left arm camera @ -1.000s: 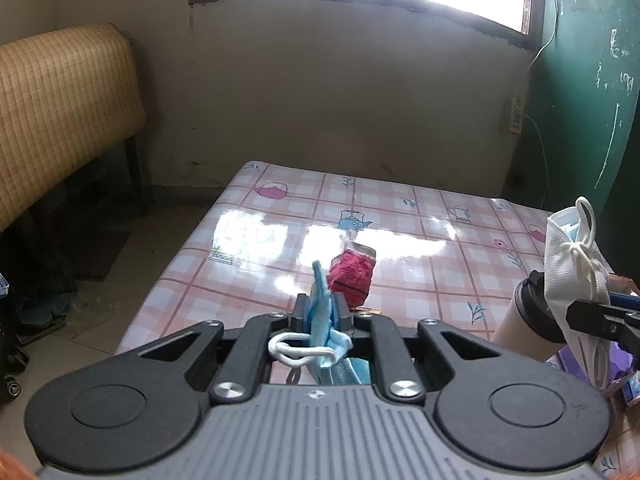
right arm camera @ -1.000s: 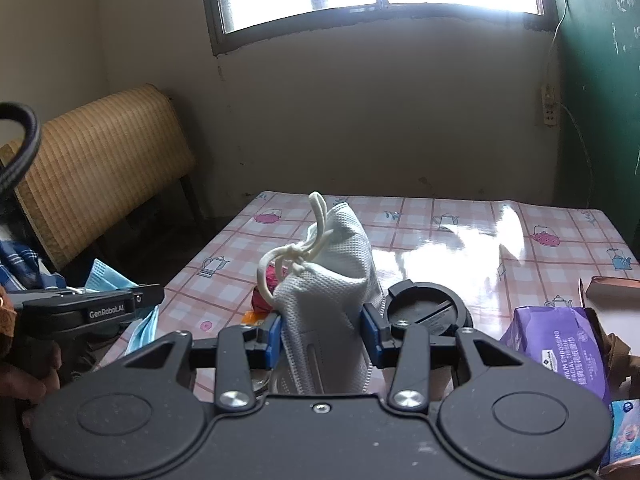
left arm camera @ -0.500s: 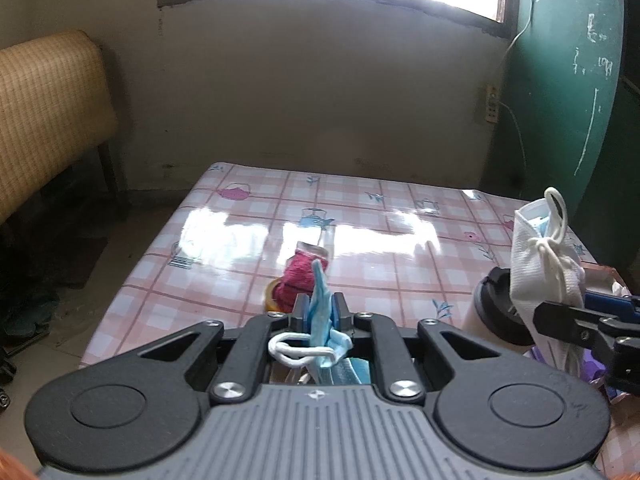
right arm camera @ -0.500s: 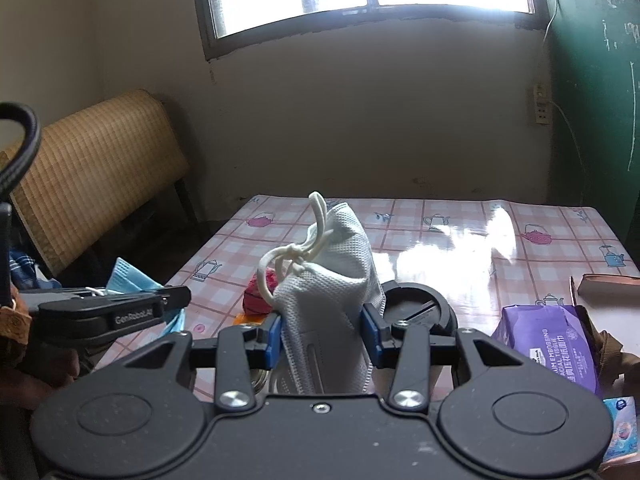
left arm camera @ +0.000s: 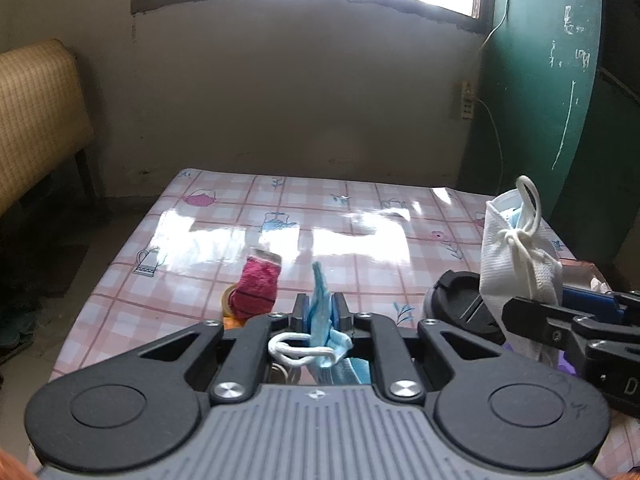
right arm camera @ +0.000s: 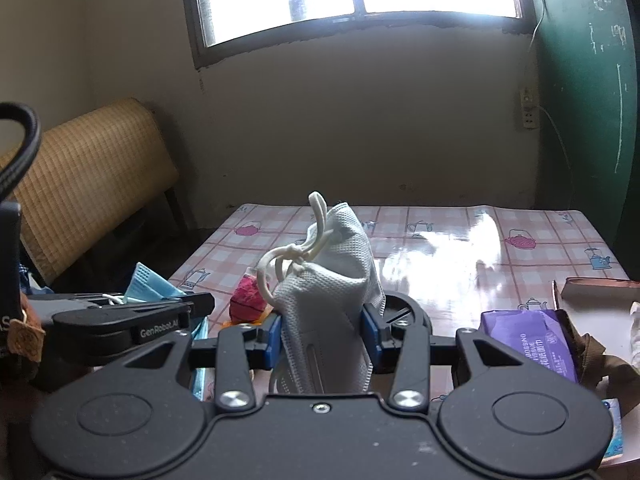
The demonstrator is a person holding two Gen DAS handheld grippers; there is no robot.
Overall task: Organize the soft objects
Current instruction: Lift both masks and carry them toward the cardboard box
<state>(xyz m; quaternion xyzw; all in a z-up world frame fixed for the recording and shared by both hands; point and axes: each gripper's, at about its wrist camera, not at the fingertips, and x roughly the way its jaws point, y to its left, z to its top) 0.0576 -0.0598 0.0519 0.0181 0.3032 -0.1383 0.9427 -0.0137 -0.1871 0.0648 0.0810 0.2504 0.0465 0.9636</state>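
Observation:
My left gripper (left arm camera: 320, 314) is shut on a folded blue face mask (left arm camera: 321, 300) with a white ear loop, held above the near edge of the pink checked table (left arm camera: 360, 216). My right gripper (right arm camera: 322, 330) is shut on a white face mask (right arm camera: 332, 292) with knotted loops; it also shows at the right of the left wrist view (left arm camera: 516, 256). The left gripper with the blue mask (right arm camera: 148, 286) shows at the left of the right wrist view. A crimson knitted sock (left arm camera: 258, 286) stands on the table ahead of the left gripper.
A black round lid on a cup (left arm camera: 464, 304) stands near the right gripper. A purple wipes pack (right arm camera: 528, 340) and a brown box (right arm camera: 592, 284) lie at the right. A woven headboard (right arm camera: 80, 184) stands left of the table.
Both grippers have moved forward and closer together over the table, still holding their masks. The sock and lid now sit nearer in view.

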